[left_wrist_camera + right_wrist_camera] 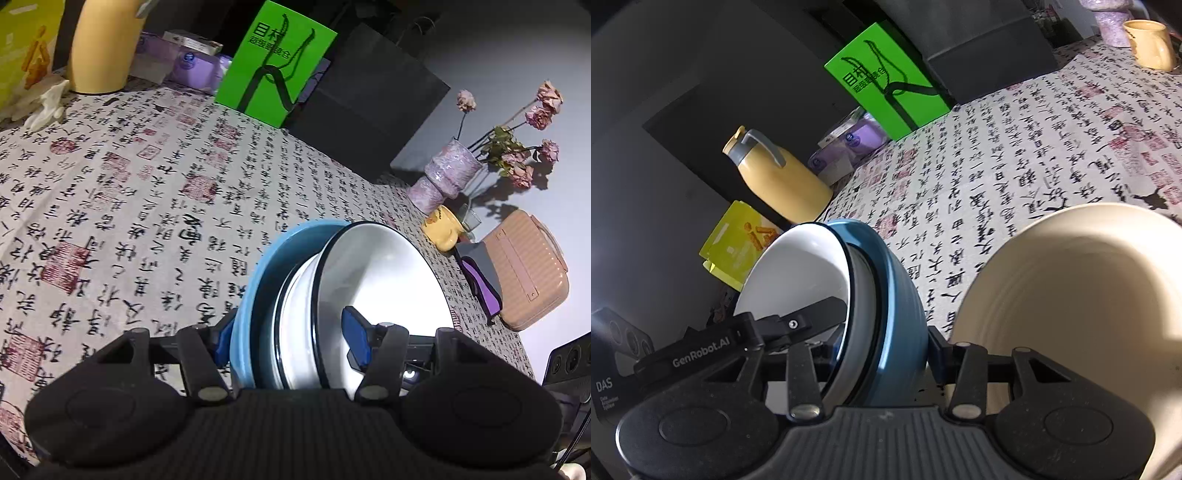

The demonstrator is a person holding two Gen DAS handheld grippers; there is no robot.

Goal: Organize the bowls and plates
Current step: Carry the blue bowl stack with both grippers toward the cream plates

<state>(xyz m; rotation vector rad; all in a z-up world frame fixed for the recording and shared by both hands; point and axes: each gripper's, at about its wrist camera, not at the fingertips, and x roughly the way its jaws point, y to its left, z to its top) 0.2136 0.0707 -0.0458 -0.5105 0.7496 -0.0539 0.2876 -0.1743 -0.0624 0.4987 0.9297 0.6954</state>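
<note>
Bench (110,192) w/ calligraphy cloth is mostly bare thru the middle, so lots of room there. Clutter sits only along the far edge: black bag (369,107), green bag (275,64), yellow jug (105,48), purple packs (192,62). At the right end near the bench edge: vase (445,177) w/ dried roses, yellow mug (443,229), tan case (524,273).

Stack of dishes is up off the cloth, tipped on edge, held from both sides. Blue bowl (255,291) is outermost, a white plate (295,310) nests in it, then a white bowl (384,280) w/ black rim. Open faces point sideways toward the left claw's right; rims run roughly vertical.

Left claw (291,341) is about half open, pads clamped across the whole stack: one pad on the blue bowl's outside, the other inside the white bowl.

Right claw (882,350) is a bit narrower, gripping the same stack at its rim.

Cream bowl (1078,295) sits just right of the right claw, mouth toward the camera; can't tell what carries it.
</note>
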